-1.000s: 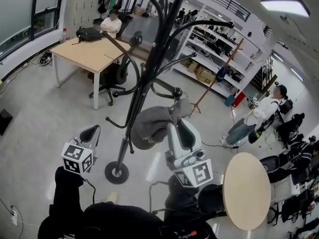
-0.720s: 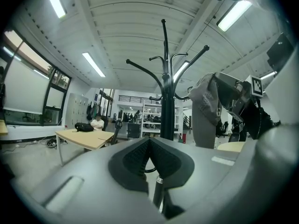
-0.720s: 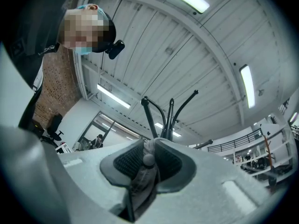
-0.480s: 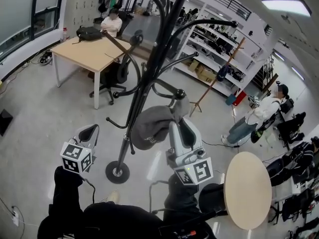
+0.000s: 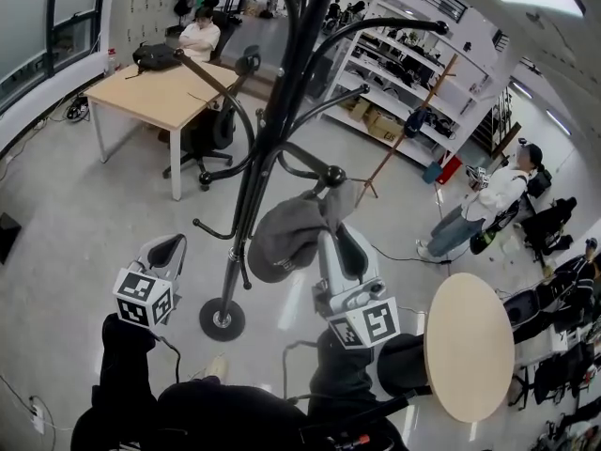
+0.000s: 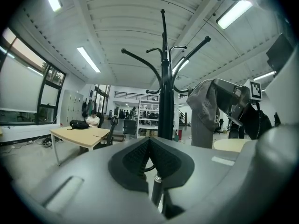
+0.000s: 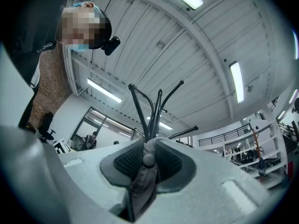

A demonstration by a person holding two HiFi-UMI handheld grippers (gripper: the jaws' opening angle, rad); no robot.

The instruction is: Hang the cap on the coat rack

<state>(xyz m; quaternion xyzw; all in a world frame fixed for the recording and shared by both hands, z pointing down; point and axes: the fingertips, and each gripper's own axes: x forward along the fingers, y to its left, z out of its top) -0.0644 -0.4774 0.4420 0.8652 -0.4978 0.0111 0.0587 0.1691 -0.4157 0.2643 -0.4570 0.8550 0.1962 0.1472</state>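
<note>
The black coat rack point(image 5: 268, 148) stands on its round base point(image 5: 223, 319) on the floor in the head view. A grey cap point(image 5: 286, 233) hangs from my right gripper point(image 5: 334, 216), just below a knobbed hook point(image 5: 333, 175) of the rack. In the right gripper view the cap's cloth point(image 7: 142, 185) is pinched between the pads, so the right gripper point(image 7: 149, 148) is shut on it, with the rack's arms point(image 7: 152, 111) just beyond. My left gripper point(image 5: 167, 250) is left of the pole, away from the cap. Its pads point(image 6: 161, 160) meet with nothing between them. The left gripper view also shows the cap point(image 6: 203, 101).
A wooden table point(image 5: 160, 97) with a bag and an office chair point(image 5: 211, 134) stand behind the rack. A round table point(image 5: 467, 346) is at my right. Shelving point(image 5: 404, 73) lines the back wall. A person point(image 5: 484, 209) stands at the right and another sits at the table.
The right gripper has sunk slightly with the cap, staying by the knobbed hook. The left gripper has kept its place.
</note>
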